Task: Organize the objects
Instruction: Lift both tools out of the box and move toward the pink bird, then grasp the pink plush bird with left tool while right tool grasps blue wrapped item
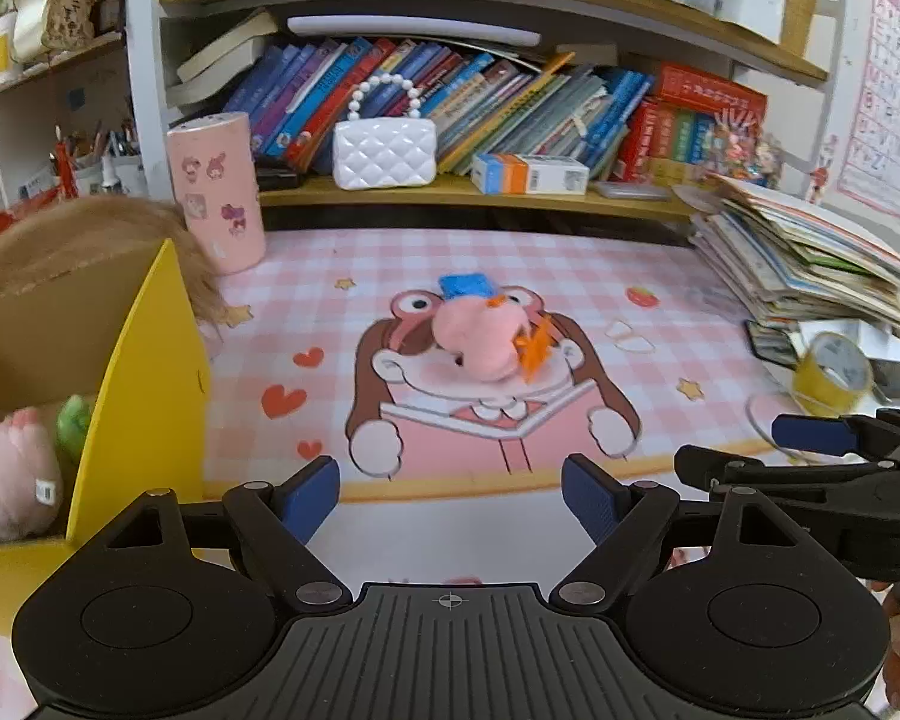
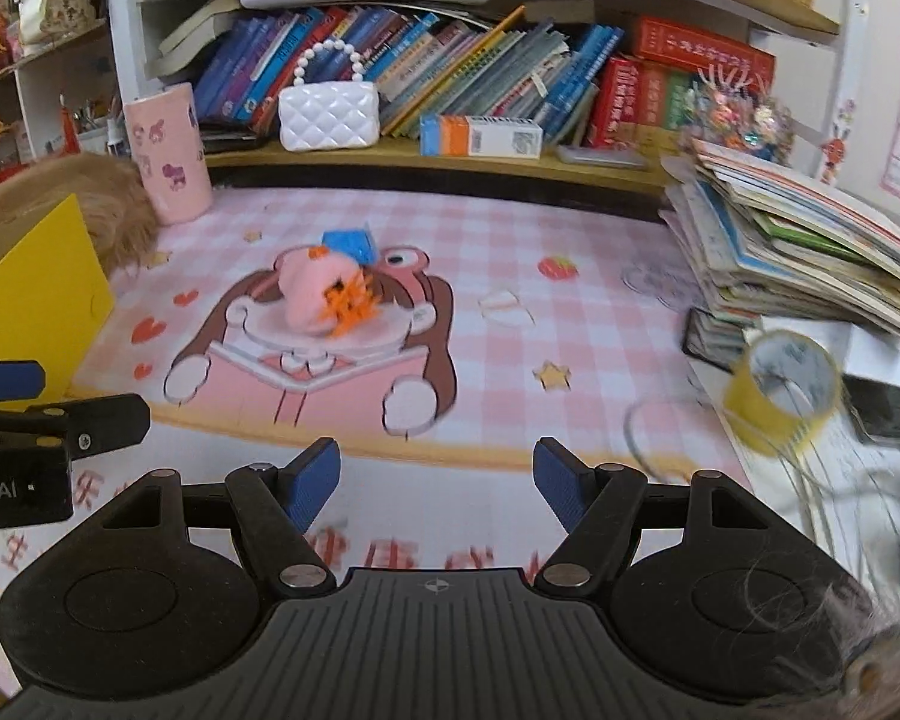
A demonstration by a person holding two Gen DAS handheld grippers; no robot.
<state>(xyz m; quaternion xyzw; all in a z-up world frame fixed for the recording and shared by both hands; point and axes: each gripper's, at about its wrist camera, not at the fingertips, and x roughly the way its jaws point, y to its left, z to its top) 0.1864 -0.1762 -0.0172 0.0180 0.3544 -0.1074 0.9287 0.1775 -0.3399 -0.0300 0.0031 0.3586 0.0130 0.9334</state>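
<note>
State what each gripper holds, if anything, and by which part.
Nothing is held. The left gripper and right gripper are both open and empty above the mat.

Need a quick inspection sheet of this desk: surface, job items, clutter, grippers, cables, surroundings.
Surface: pink checked desk mat with a cartoon print, mostly bare.
Job's things: pink plush toy with orange tuft lies mid-mat; yellow box at left already holds a pink plush and something green.
Clutter: pink sticker cup, leaning stack of books, yellow tape roll, dark phone-like slab.
Grippers: left gripper open, nothing between the pads; right gripper open, nothing between the pads.
Cables: thin wire loops at the mat's right edge.
Surroundings: bookshelf with a white quilted purse and a carton.
</note>
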